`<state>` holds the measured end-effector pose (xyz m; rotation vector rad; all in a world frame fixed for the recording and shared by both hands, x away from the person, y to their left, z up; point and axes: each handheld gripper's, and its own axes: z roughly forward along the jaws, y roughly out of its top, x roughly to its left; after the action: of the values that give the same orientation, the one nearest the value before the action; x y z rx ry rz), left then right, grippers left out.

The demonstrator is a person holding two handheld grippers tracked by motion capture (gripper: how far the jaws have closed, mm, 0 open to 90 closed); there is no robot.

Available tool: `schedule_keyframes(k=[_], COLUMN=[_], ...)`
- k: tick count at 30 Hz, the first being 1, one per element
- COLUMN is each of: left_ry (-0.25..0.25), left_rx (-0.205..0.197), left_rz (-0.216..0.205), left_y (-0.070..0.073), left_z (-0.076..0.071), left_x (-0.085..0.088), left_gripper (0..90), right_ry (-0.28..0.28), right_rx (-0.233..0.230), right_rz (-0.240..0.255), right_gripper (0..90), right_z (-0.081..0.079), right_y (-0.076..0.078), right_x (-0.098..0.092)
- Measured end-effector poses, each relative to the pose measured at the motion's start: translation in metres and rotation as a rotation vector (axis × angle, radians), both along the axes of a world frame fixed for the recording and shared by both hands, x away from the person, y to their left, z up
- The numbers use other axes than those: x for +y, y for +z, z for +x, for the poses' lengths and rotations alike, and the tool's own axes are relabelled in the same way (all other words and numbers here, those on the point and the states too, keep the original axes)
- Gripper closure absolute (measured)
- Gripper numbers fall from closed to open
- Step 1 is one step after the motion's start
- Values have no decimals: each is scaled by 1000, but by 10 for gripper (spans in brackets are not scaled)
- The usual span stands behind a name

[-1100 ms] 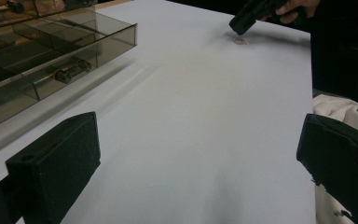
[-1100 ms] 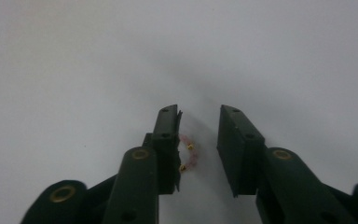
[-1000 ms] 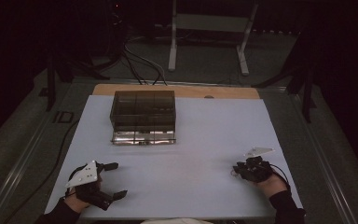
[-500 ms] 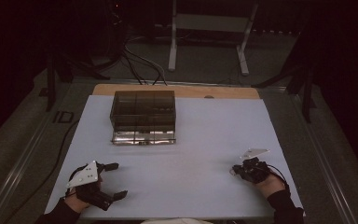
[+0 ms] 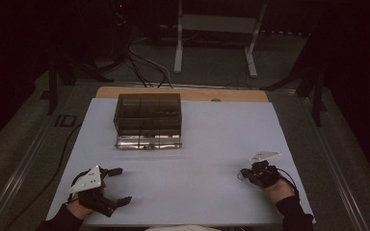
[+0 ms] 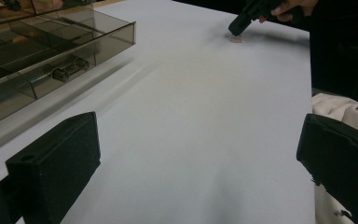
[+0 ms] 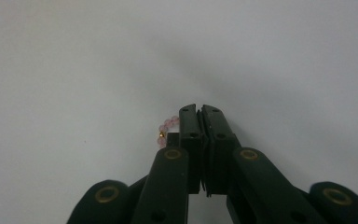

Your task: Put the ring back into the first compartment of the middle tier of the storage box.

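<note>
A string of small pink beads (image 7: 164, 128) with one gold bead lies on the white table sheet (image 5: 212, 144). It curves out from the left side of my right gripper (image 7: 199, 112) and runs under its jaws. The jaws are pressed together at the tip, apparently pinching the string. In the high view my right gripper (image 5: 242, 174) rests at the front right of the sheet. My left gripper (image 5: 120, 185) rests at the front left, jaws wide apart with nothing between them (image 6: 196, 172). The left gripper view also shows the right gripper (image 6: 240, 25) tip-down on the beads (image 6: 236, 39).
A smoky clear plastic compartment box (image 5: 148, 118) stands at the back left of the sheet, its lid shut with a latch (image 6: 67, 70) at the front. A pale garment (image 6: 340, 109) is at the table's near edge. Cables and a stand's legs lie beyond the table.
</note>
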<state>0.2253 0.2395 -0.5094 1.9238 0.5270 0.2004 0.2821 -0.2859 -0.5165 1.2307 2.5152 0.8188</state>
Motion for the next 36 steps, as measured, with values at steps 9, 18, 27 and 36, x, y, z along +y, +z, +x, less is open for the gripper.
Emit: schedule_keyframes(k=[9,18,27,36], left_ry=[-1,2,5,3], left_rx=[9,9,9,11], left_rz=[-2,-1,-5,-2], left_y=[-1,-1,-1,-1], left_z=[1,1,1,2], left_x=[0,0,0,0], left_gripper=[10,10,10,10], right_ry=[-12,-9,-4,0], right_rx=[-11,-19,-23,-25], right_rz=[20,32,39,43], right_gripper=[888,888,888,888], right_z=[-1,-2,-2,-1], right_y=[5,11,14,16], right_x=[-1,2,6,10])
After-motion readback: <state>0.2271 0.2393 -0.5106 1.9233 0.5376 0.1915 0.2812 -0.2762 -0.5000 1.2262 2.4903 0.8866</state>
